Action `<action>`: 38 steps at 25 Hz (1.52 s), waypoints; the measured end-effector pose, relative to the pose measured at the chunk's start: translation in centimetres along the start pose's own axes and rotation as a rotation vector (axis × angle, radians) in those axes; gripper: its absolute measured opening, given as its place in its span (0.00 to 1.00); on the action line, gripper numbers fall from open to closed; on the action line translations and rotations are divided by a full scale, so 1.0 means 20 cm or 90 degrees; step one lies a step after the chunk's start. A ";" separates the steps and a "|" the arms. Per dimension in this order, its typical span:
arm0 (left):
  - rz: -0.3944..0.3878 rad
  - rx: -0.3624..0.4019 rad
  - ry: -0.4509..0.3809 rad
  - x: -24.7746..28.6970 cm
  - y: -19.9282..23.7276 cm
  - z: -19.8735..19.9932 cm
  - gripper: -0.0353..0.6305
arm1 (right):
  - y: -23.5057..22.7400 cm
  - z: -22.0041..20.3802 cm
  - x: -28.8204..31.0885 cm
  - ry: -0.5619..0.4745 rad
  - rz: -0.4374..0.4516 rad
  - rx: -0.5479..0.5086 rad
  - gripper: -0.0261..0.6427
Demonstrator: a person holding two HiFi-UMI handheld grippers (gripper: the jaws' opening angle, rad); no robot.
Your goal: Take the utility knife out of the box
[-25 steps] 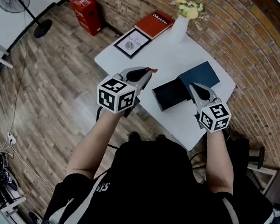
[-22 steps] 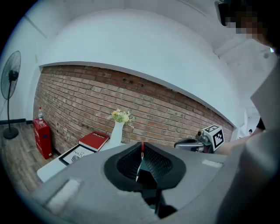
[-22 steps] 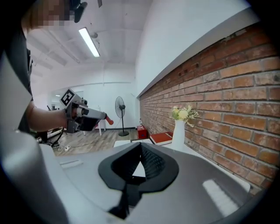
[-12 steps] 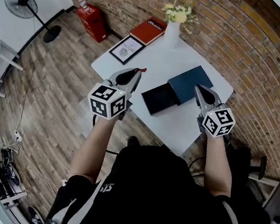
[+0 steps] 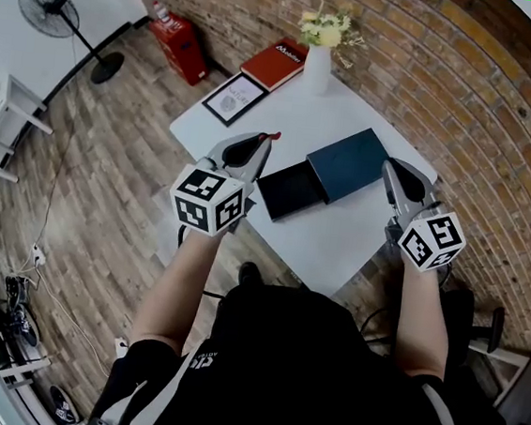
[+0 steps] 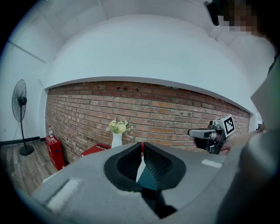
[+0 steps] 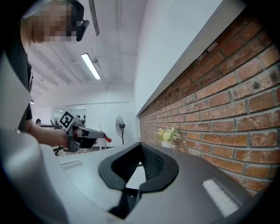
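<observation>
A dark blue box lies on the white table (image 5: pixel 248 111), its inner tray (image 5: pixel 291 191) slid out toward me from the sleeve (image 5: pixel 348 163). The tray looks empty. My left gripper (image 5: pixel 267 139) hangs above the table's left part, left of the tray, shut on the utility knife (image 5: pixel 274 135); only the knife's thin red end shows past the tips. That red end (image 6: pixel 142 146) sits pinched between the jaw tips in the left gripper view. My right gripper (image 5: pixel 389 163) is shut and empty, raised just right of the sleeve. The right gripper view shows the left gripper (image 7: pixel 87 132) across from it.
At the table's far end stand a white vase of flowers (image 5: pixel 318 57), a red book (image 5: pixel 278 61) and a framed picture (image 5: pixel 233 99). A red box (image 5: pixel 178 37) and a standing fan (image 5: pixel 55 15) are on the wood floor. A brick wall runs behind the table.
Both grippers have risen from the table. The right one has drawn off the box to its right side. The left one keeps the red-ended knife.
</observation>
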State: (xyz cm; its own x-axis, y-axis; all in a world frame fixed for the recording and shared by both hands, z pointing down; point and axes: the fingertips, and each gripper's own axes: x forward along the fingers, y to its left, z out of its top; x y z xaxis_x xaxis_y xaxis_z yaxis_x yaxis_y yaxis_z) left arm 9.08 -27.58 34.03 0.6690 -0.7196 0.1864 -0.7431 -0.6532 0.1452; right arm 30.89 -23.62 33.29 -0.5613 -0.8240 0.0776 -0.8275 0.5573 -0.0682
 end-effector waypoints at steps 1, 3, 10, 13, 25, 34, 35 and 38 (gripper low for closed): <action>-0.001 0.009 -0.001 0.01 0.00 0.02 0.08 | 0.00 0.03 0.00 -0.009 -0.004 -0.003 0.04; 0.002 0.024 -0.007 0.01 0.02 0.08 0.08 | 0.00 0.09 -0.01 -0.026 -0.012 -0.008 0.04; 0.030 0.052 -0.062 -0.06 0.07 0.23 0.08 | 0.06 0.25 -0.02 -0.076 -0.034 -0.037 0.04; 0.047 0.054 -0.073 -0.11 0.12 0.22 0.08 | 0.08 0.25 -0.04 -0.090 -0.046 -0.043 0.04; 0.084 0.032 -0.058 -0.19 0.28 0.06 0.08 | 0.09 0.04 -0.05 -0.051 -0.096 -0.010 0.04; 0.059 0.032 -0.040 -0.13 0.23 0.03 0.08 | 0.15 -0.01 -0.01 -0.010 -0.084 -0.047 0.04; 0.058 0.032 -0.039 -0.13 0.22 0.03 0.08 | 0.16 -0.01 -0.01 -0.008 -0.082 -0.047 0.04; 0.055 0.033 -0.038 -0.13 0.21 0.03 0.08 | 0.16 0.00 -0.01 -0.008 -0.077 -0.047 0.04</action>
State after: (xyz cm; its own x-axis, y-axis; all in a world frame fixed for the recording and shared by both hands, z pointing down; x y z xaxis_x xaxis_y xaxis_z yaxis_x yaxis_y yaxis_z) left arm 4.24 -28.56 33.60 0.6037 -0.7851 0.1382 -0.7969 -0.5986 0.0809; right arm 28.23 -21.69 33.09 -0.4576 -0.8865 0.0686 -0.8880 0.4596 0.0150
